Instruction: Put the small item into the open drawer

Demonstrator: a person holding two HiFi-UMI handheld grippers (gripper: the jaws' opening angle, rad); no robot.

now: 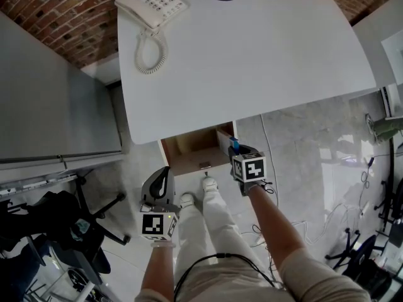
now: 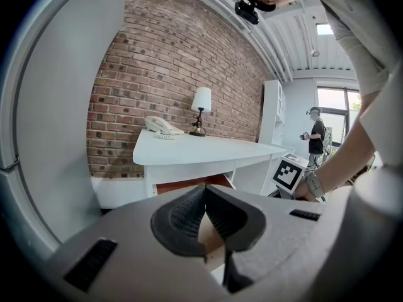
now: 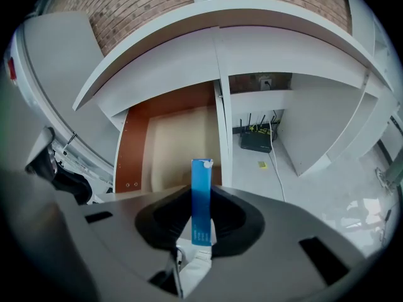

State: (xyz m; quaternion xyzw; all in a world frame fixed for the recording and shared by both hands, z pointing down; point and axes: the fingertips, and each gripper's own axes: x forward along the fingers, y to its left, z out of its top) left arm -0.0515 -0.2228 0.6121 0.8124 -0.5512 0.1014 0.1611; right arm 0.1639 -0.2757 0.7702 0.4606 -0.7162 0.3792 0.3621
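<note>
Small item (image 3: 200, 181), a slim blue carton, stands upright, clamped in the right gripper's (image 3: 201, 206) jaws at the open drawer's (image 3: 169, 150) right front corner. Only that gripper's view shows the drawer's pale wooden floor. The head view adds the smooth white worktop (image 1: 252, 49) bearing a corded telephone (image 1: 151, 5). The left gripper's (image 2: 204, 200) ribbed dark jaws are pressed together, empty.
</note>
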